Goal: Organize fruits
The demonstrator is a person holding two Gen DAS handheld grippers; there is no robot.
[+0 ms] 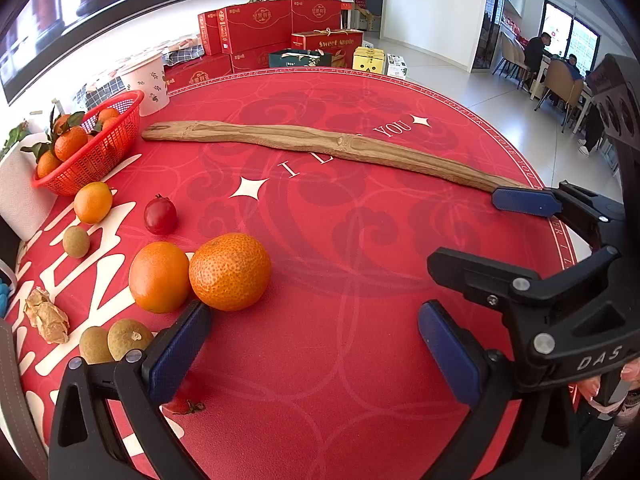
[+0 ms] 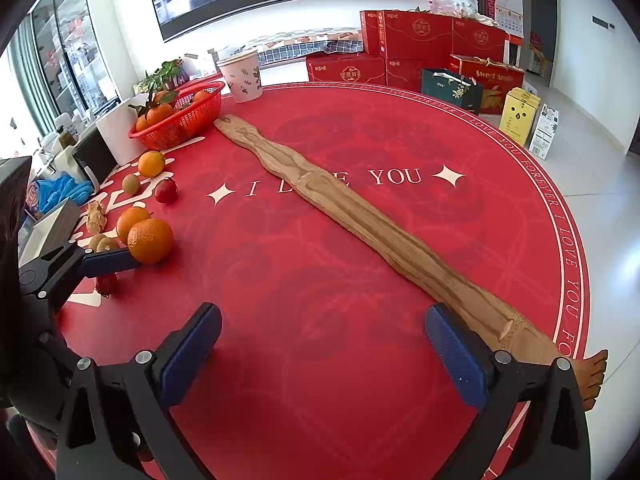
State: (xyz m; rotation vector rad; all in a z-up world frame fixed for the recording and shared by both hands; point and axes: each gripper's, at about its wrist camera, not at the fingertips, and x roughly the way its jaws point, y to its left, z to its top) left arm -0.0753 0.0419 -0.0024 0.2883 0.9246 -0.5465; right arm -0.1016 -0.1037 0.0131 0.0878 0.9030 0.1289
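Observation:
Loose fruit lies at the table's left: a rough mandarin (image 1: pixel 230 272) touching a smooth orange (image 1: pixel 159 277), a cherry tomato (image 1: pixel 160 216), a small orange (image 1: pixel 93 203), a brown fruit (image 1: pixel 76 242) and two more brown ones (image 1: pixel 130 338). Another tomato (image 1: pixel 184 402) sits partly under my left finger. A red mesh basket (image 1: pixel 100 152) holds leafy mandarins (image 1: pixel 70 142). My left gripper (image 1: pixel 316 344) is open and empty, its left pad (image 1: pixel 180 352) just short of the mandarin. My right gripper (image 2: pixel 324 356) is open over bare cloth, beside the wooden strip (image 2: pixel 360 220).
The long wooden strip (image 1: pixel 320 146) crosses the round red tablecloth (image 1: pixel 360 280) diagonally, one end past the table edge. A white patterned cup (image 1: pixel 146 84) stands behind the basket and crumpled paper (image 1: pixel 46 316) lies left of the fruit. Red gift boxes (image 1: pixel 256 32) stand on the floor beyond.

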